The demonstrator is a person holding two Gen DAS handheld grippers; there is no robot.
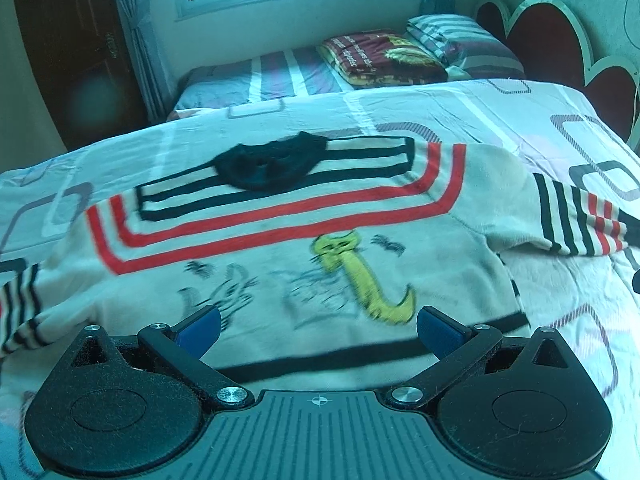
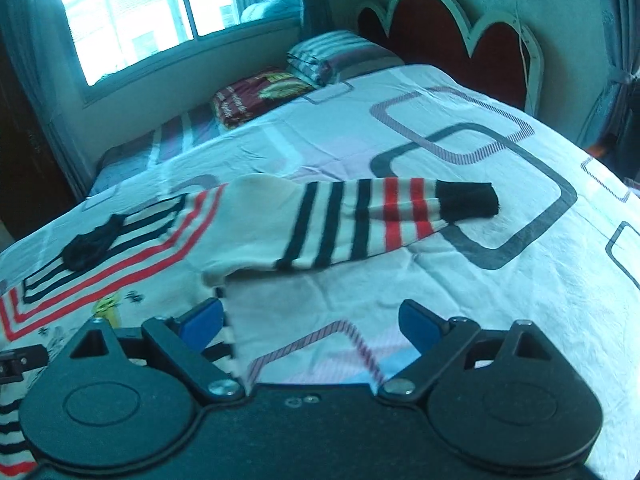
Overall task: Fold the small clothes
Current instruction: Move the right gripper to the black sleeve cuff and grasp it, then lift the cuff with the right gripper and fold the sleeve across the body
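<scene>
A small white sweater (image 1: 280,248) lies flat on the bed, face up, with red and black stripes, a black collar (image 1: 266,166) and a yellow cat print (image 1: 360,276). My left gripper (image 1: 318,326) is open and empty, just above the sweater's lower hem. The sweater's right sleeve (image 2: 360,220) stretches out to the right with striped bands and a black cuff (image 2: 466,200). My right gripper (image 2: 310,320) is open and empty, near the sweater's right side edge below that sleeve. The left sleeve (image 1: 20,312) lies at the left edge.
The bedspread (image 2: 440,264) is white with rounded-rectangle prints. A striped pillow (image 1: 460,44) and a folded maroon blanket (image 1: 384,58) lie at the far side. A red scalloped headboard (image 2: 460,36) and a window (image 2: 140,12) stand behind.
</scene>
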